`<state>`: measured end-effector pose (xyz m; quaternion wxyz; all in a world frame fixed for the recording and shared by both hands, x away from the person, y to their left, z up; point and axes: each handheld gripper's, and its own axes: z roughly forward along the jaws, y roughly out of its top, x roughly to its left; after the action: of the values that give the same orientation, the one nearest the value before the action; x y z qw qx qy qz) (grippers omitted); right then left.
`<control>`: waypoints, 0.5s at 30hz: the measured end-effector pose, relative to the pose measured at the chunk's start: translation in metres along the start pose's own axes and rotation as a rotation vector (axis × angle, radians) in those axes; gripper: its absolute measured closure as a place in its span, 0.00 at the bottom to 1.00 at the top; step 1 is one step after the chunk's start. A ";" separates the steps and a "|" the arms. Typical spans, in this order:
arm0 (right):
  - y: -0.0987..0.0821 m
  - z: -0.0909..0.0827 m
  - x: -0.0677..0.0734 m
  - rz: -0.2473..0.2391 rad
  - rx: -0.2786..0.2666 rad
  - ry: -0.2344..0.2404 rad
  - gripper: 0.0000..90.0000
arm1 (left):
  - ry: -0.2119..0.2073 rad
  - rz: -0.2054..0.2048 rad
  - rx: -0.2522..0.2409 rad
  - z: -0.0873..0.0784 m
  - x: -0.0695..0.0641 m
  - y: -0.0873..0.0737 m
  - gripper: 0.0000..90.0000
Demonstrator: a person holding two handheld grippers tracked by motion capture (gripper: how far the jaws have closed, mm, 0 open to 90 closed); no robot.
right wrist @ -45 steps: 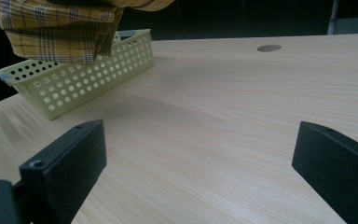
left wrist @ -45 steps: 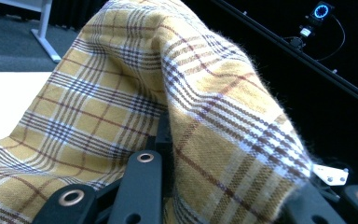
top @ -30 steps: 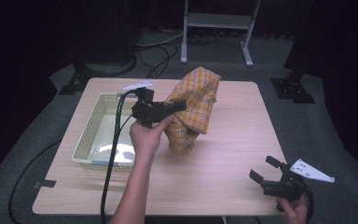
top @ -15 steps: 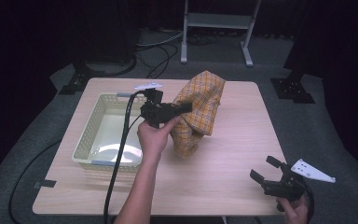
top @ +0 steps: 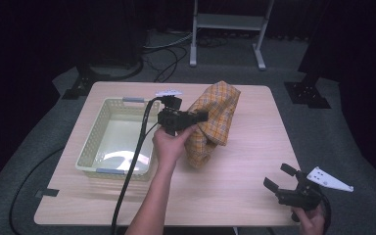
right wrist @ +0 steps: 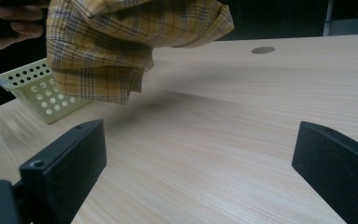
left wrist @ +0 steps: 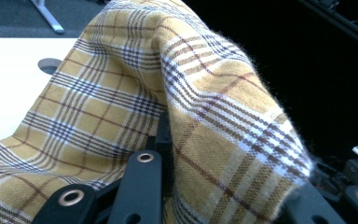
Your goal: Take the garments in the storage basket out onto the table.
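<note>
A yellow plaid cloth (top: 216,115) hangs bunched above the middle of the wooden table (top: 235,196), its lower folds near the tabletop. My left gripper (top: 198,117) is shut on its left side. In the left gripper view the cloth (left wrist: 121,93) drapes over my fingers (left wrist: 142,182) and hides their tips. My right gripper (top: 280,180) stands open near the table's front right corner, holding nothing. In the right gripper view its jaws are wide apart (right wrist: 200,154), and the cloth (right wrist: 112,42) hangs clear of the table at the upper left.
A pale green perforated basket (top: 90,149) sits on the left half of the table, also seen as a basket corner (right wrist: 42,93). A small round hole (right wrist: 263,50) marks the tabletop farther off. Metal stands and cables lie on the floor beyond the table.
My left gripper has carried the cloth a little to the right, away from the basket. The right gripper has stayed in place.
</note>
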<state>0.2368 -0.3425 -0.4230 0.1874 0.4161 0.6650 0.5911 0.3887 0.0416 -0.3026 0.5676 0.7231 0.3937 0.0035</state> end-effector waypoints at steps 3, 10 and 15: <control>0.000 0.000 -0.001 0.004 -0.002 0.000 0.03 | 0.006 -0.003 0.008 0.006 0.000 -0.001 0.81; 0.000 -0.001 -0.001 0.004 -0.003 -0.002 0.03 | 0.017 0.006 0.036 0.019 0.000 -0.004 0.81; 0.000 -0.002 -0.002 0.005 -0.004 -0.004 0.03 | 0.035 0.018 0.061 0.029 0.000 -0.007 0.81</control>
<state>0.2366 -0.3452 -0.4232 0.1879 0.4187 0.6624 0.5921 0.3974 0.0179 -0.3188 0.5382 0.7434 0.3970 0.0093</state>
